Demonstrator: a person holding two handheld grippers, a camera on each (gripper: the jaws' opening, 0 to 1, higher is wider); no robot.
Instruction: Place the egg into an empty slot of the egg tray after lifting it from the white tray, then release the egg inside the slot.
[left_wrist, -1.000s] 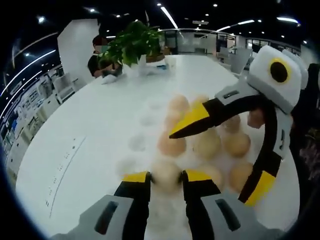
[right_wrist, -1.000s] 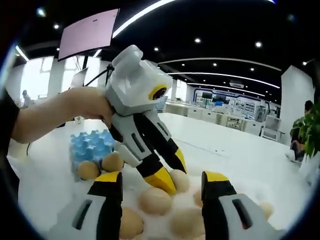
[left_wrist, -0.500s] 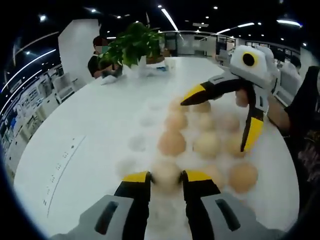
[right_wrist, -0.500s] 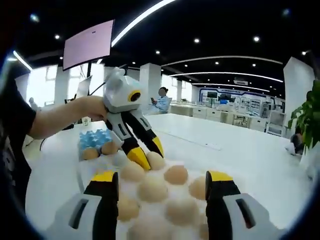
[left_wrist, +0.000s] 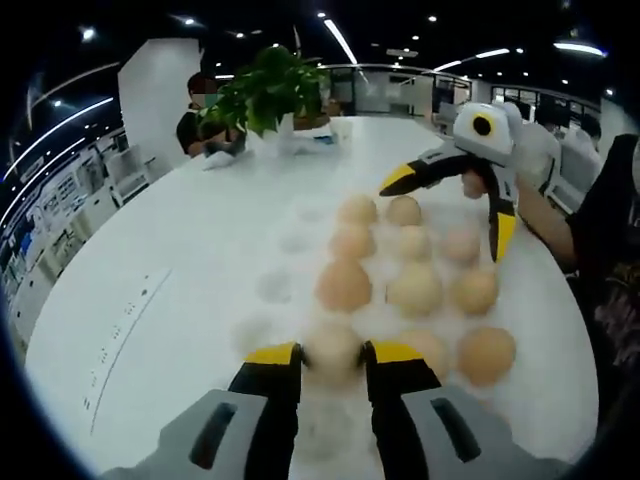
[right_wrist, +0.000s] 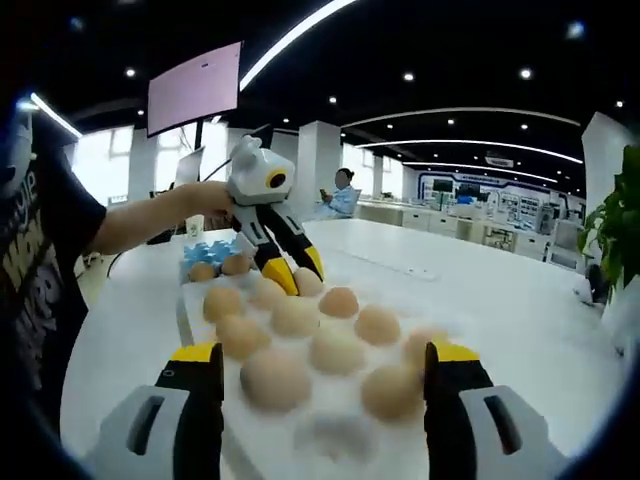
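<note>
— Where is the egg (left_wrist: 332, 350)?

— On the white tray (right_wrist: 330, 432) with the others, at its near edge in the left gripper view. The left gripper (left_wrist: 333, 361) has its jaws clenched around it.

— And the right gripper (right_wrist: 318, 362)?

— Its jaws are spread wide, grasping nothing, above the tray. The blue egg tray (right_wrist: 208, 252) sits beyond on the table (left_wrist: 180, 250), two eggs in it.

The left gripper (left_wrist: 332, 358) is clamped on an egg (left_wrist: 333, 350) at the white tray's (right_wrist: 200, 330) near edge; the right gripper (right_wrist: 320, 365) hangs wide open above that tray.
</note>
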